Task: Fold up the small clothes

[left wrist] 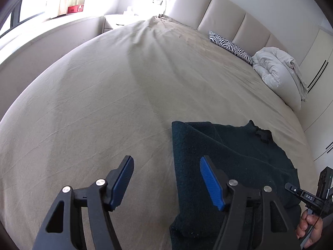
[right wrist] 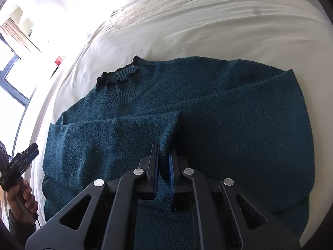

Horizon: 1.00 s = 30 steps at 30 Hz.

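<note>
1. The dark teal knitted sweater (right wrist: 187, 108) lies flat on the beige bed sheet (left wrist: 104, 104), at the near edge of the bed, its ribbed collar (right wrist: 124, 79) pointing far and left in the right wrist view.
2. Both sleeves lie crossed over the sweater's body.
3. The right gripper (right wrist: 164, 152) sits over the sweater's near middle, jaws pinched on a raised ridge of knit.
4. The left gripper (left wrist: 166, 166) hangs at the sweater's left edge: one finger over bare sheet, the other over the knit, nothing between them.
5. Far off, the zebra-striped cushion (left wrist: 231, 46) lies against the padded headboard (left wrist: 218, 14).
6. Just right of the cushion, touching it, sits the white bunched duvet (left wrist: 278, 73).
7. Far left, beside the bed, stands the white nightstand (left wrist: 118, 20).
</note>
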Tool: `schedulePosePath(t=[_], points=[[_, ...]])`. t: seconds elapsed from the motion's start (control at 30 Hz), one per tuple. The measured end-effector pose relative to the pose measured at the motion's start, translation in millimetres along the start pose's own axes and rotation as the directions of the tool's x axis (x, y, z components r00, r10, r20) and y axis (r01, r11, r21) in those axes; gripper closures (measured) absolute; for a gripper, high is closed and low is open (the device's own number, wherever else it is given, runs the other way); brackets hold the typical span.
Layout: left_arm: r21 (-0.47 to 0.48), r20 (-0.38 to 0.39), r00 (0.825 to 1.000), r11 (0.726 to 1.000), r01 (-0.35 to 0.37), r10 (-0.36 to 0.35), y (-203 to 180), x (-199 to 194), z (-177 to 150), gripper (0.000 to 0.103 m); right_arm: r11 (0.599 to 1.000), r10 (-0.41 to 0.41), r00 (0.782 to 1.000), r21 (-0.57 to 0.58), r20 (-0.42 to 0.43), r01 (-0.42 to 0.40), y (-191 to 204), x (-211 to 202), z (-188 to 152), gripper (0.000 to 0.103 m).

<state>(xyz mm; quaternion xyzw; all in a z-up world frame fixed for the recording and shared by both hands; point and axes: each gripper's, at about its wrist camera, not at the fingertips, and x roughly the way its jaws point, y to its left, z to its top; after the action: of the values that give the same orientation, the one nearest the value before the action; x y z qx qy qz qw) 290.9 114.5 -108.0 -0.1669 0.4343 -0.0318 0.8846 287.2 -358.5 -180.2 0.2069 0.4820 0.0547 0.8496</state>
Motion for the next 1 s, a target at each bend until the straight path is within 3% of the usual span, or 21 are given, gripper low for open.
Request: schedulePosePath(t=[0.13, 0.37, 0.43, 0.47, 0.57, 0.83, 1.0], points=[[0.03, -0.06, 0.998, 0.999, -0.017, 0.019, -8.6, 32.8, 7.4, 0.053, 0.999, -0.012, 1.0, -0.029, -0.001, 0.012, 1.8, -5.0, -2.5, 0.096], [0.076, -0.052, 0.998, 0.996, -0.036, 0.04, -19.6, 45.2, 7.4, 0.056, 0.998, -0.023, 1.0, -0.058, 0.003, 0.023, 6.9, -1.4, -2.4, 0.096], [0.083, -0.038, 0.997, 0.995, -0.056, 0.06, -19.1, 48.6, 9.0, 0.07, 0.997, -0.031, 0.999, -0.07, 0.006, 0.031, 10.2, -1.3, -2.3, 0.096], [0.095, -0.035, 0.997, 0.993, -0.066, 0.069, -20.2, 50.3, 10.0, 0.085, 0.996, -0.036, 0.999, -0.077, 0.007, 0.036, 12.1, -1.4, -2.9, 0.096], [0.136, -0.016, 0.996, 0.987, -0.086, 0.089, -23.6, 51.8, 4.8, 0.093, 0.994, -0.053, 0.999, -0.091, 0.007, 0.053, 14.8, -1.4, -3.9, 0.096], [0.137, 0.021, 0.997, 0.987, -0.083, 0.08, -13.6, 50.9, -6.4, 0.094, 0.995, -0.077, 0.997, -0.057, 0.016, 0.078, 11.2, 0.0, -5.5, 0.097], [0.091, 0.014, 0.998, 0.993, -0.069, 0.068, -5.4, 56.2, -3.1, 0.091, 0.995, -0.077, 0.997, -0.056, 0.013, 0.078, 6.7, 4.9, -7.0, 0.097]])
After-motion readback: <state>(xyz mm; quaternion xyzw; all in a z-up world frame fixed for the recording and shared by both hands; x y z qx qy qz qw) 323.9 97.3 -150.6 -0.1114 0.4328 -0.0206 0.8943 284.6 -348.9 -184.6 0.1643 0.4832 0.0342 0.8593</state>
